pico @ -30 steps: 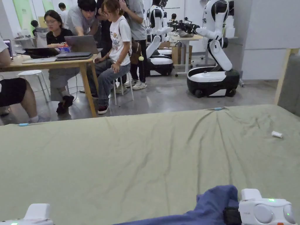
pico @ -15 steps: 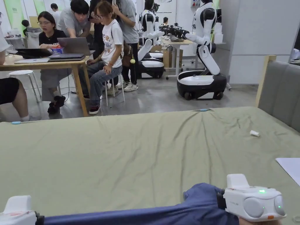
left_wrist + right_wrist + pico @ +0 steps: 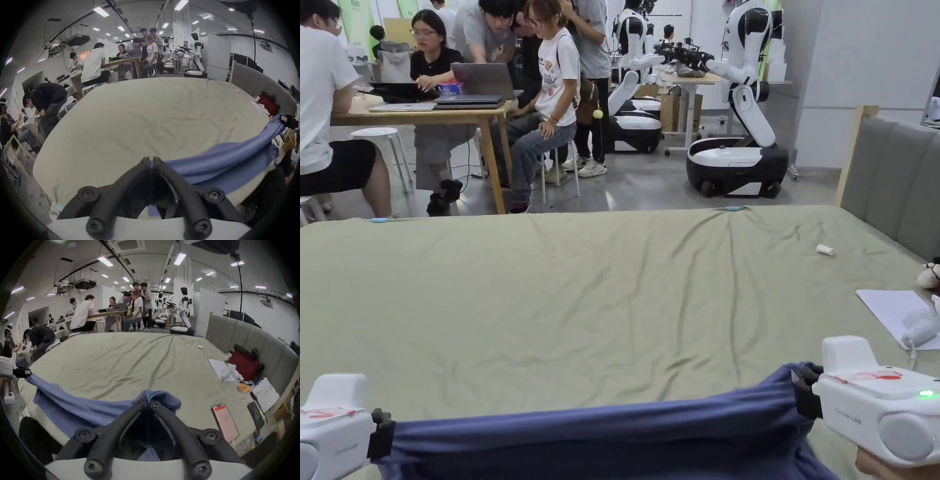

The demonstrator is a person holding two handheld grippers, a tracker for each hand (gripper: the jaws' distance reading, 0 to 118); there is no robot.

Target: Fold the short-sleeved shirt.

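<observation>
The left gripper (image 3: 151,160) has its two black jaws pinched together on a sliver of blue cloth, and the right gripper (image 3: 147,400) is clamped the same way on a bunched corner of the same garment, so the one blue short-sleeved shirt (image 3: 594,431) hangs stretched between them at the near edge of the bed (image 3: 581,294), its upper hem pulled nearly straight and the rest drooping below toward the person. From where I stand it looks like thin, soft cotton: light, limp, with no stiffness of its own, so I'd expect it to sag and crumple wherever it isn't held taut, though it should not slip easily out of rubbery jaws. Holding it by two corners of one edge, as now, seems the sensible grip; it lets the cloth be laid flat on the olive sheet before any fold. By my count: two grippers, one shirt, one bed. Further out on the sheet lie one small white scrap (image 3: 825,250), one sheet of paper (image 3: 884,306) by the grey headboard (image 3: 894,181), one red bag (image 3: 243,365) and one phone (image 3: 224,421) with a pinkish screen. Beyond the bed stands a wooden table (image 3: 425,115) with several people round it, and two white robots (image 3: 737,150) on wheeled bases.
</observation>
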